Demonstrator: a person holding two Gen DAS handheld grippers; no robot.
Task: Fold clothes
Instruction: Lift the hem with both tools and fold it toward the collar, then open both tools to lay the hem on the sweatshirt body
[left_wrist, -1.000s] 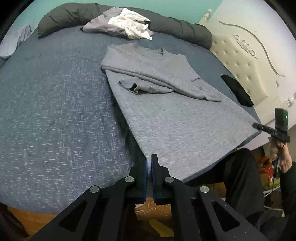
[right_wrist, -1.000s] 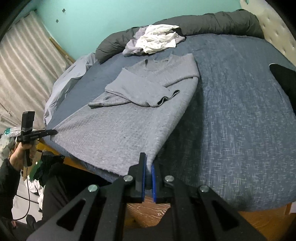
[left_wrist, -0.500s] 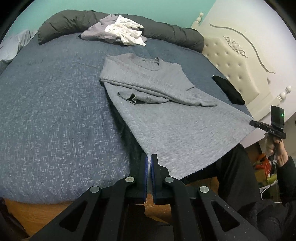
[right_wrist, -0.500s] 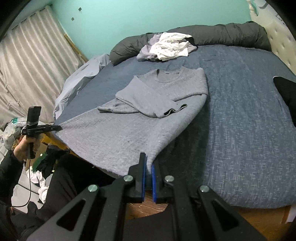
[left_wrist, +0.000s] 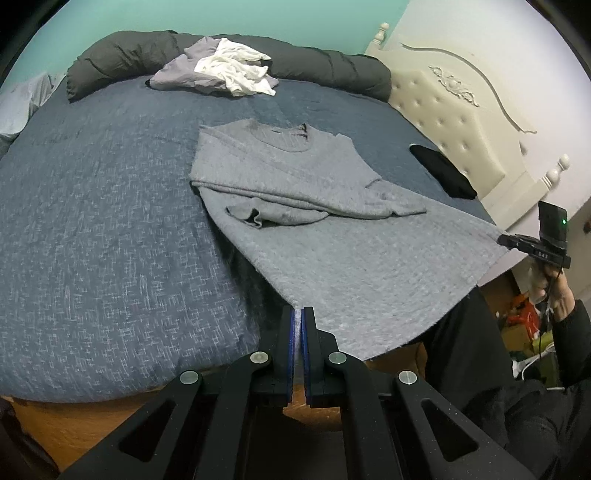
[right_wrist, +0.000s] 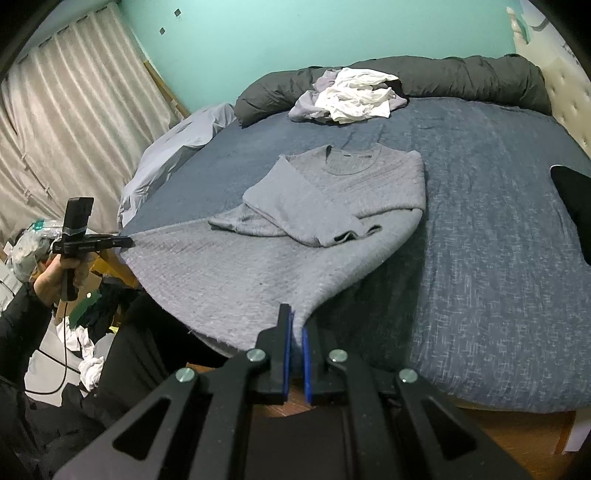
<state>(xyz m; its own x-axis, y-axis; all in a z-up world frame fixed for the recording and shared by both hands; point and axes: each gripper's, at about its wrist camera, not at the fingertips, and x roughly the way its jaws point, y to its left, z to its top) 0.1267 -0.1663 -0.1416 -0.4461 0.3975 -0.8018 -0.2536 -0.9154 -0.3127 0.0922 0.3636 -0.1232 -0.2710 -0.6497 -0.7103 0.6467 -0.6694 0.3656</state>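
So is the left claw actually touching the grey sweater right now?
Touching. The left wrist view shows the left claw shut on the hem corner of the grey sweater, with the fabric pinched between its blue pads and pulled taut off the bed.

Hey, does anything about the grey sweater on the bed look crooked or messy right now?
Slightly. The grey knit sweater has both sleeves folded across its chest, but they overlap unevenly and one cuff is rumpled and gaping. The hem is stretched off the blue bedspread between the left tool and right tool.
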